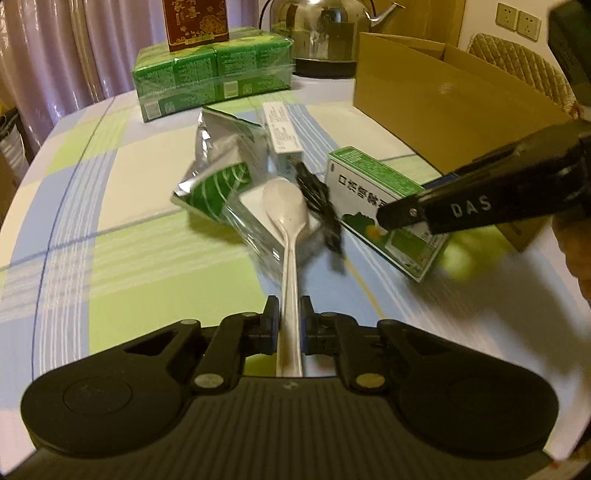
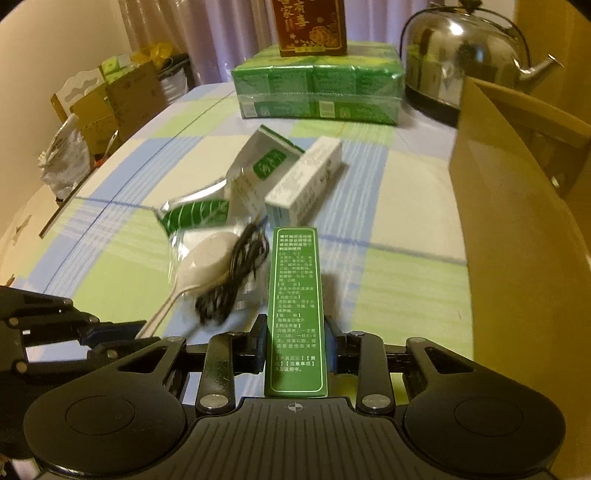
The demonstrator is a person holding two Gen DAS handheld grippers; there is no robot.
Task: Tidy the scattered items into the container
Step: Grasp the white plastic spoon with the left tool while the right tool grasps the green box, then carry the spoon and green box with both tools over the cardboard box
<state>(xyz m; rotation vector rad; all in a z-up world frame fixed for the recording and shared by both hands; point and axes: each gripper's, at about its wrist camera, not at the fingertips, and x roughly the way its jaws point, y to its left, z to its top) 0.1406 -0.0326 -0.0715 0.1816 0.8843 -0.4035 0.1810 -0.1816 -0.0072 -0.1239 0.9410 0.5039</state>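
My left gripper (image 1: 290, 314) is shut on the handle of a white spoon (image 1: 285, 206), whose bowl hangs over the pile of items. Over to the right, my right gripper (image 1: 397, 218) is shut on a green medicine box (image 1: 369, 192). In the right wrist view, that gripper (image 2: 295, 332) clamps the green medicine box (image 2: 297, 306) lengthwise, and the left gripper (image 2: 125, 334) shows at the left with the spoon (image 2: 207, 258). On the checked tablecloth lie a black cable (image 1: 317, 199), silver-green foil pouches (image 1: 221, 158) and a white box (image 1: 282, 129). The open cardboard box (image 1: 443, 103) stands at the right.
A shrink-wrapped green pack (image 1: 210, 81) with a red box (image 1: 195, 22) on top stands at the back of the table, a steel kettle (image 1: 321, 33) beside it. Cartons and bags (image 2: 103, 103) sit beyond the table's left edge. A chair back (image 1: 517, 62) is behind the cardboard box.
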